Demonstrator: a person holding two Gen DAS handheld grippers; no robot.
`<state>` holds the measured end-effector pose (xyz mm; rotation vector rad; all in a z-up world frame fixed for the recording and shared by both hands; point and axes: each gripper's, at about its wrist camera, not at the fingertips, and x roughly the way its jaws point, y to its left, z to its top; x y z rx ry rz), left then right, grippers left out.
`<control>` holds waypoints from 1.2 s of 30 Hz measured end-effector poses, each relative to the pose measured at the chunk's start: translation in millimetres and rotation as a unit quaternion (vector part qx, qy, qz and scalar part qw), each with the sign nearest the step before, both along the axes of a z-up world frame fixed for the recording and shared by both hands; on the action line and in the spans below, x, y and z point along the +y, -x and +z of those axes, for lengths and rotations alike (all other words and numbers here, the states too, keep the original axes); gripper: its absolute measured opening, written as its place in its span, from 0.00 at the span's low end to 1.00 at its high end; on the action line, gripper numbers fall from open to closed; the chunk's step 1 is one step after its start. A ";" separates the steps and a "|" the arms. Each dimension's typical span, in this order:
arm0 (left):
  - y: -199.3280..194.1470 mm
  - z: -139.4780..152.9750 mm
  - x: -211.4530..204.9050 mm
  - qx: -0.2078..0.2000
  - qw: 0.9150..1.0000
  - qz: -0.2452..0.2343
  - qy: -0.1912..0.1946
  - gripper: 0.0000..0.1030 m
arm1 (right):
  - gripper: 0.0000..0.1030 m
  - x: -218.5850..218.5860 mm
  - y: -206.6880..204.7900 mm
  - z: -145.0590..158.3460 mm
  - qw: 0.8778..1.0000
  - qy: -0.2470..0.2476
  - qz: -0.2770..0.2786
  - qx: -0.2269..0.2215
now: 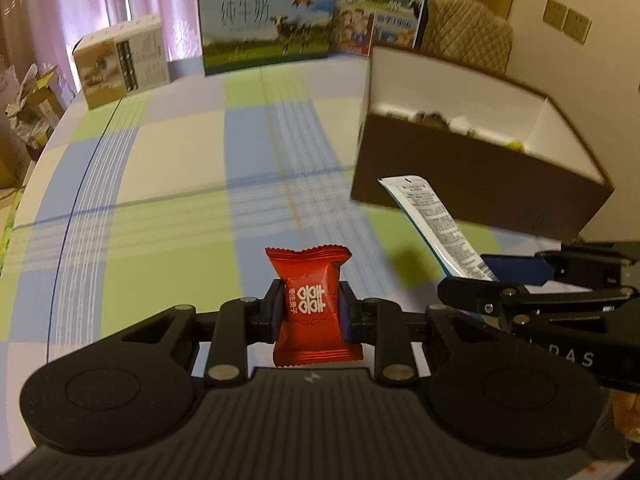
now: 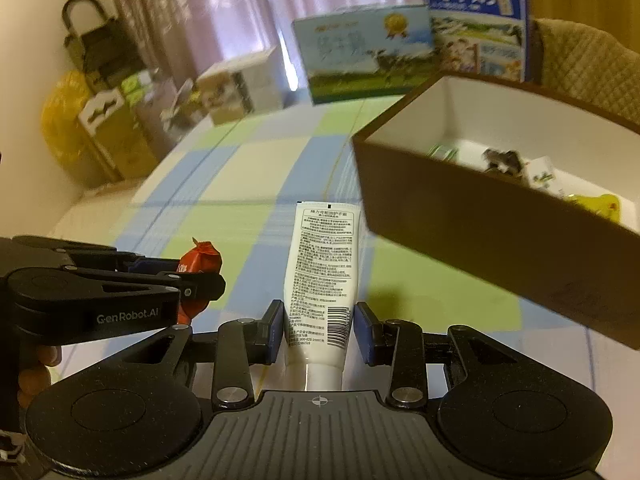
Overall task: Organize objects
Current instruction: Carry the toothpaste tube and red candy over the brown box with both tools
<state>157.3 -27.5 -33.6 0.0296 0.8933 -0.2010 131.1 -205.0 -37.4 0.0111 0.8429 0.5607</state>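
My left gripper [image 1: 310,308] is shut on a red candy packet [image 1: 310,280] with white characters, held upright above the checked tablecloth [image 1: 180,200]. In the right wrist view, my right gripper [image 2: 320,330] is shut on a white tube [image 2: 322,256] with printed text and a barcode, crimped end pointing forward. The two grippers sit side by side: the left wrist view has the right gripper [image 1: 468,276] and the tube [image 1: 436,220] at right, and the right wrist view has the left gripper [image 2: 188,270] and the candy [image 2: 200,258] at left. A brown box [image 1: 480,188] [image 2: 480,240] with a white inside holds several small items, ahead and to the right.
Two milk cartons [image 1: 268,20] [image 1: 380,4] stand at the table's far edge, with a small beige box [image 1: 120,64] to their left. A quilted chair back [image 1: 468,28] is behind the brown box. Bags and cardboard boxes [image 2: 100,120] crowd the floor at left.
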 end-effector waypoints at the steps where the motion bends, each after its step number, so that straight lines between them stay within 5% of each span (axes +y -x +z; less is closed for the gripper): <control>1: -1.4 3.1 -3.5 -0.004 1.000 -0.003 0.001 0.22 | 0.33 -4.2 -0.5 3.9 1.000 -0.003 -0.004 -0.003; 18: -41.8 51.9 -93.9 -0.056 0.995 -0.074 0.020 0.22 | 0.33 -95.1 -25.3 68.1 0.994 -0.006 -0.082 -0.077; 36: -121.9 56.5 -175.5 -0.072 0.990 -0.118 -0.014 0.22 | 0.33 -180.9 -100.2 63.8 0.982 0.043 -0.168 -0.072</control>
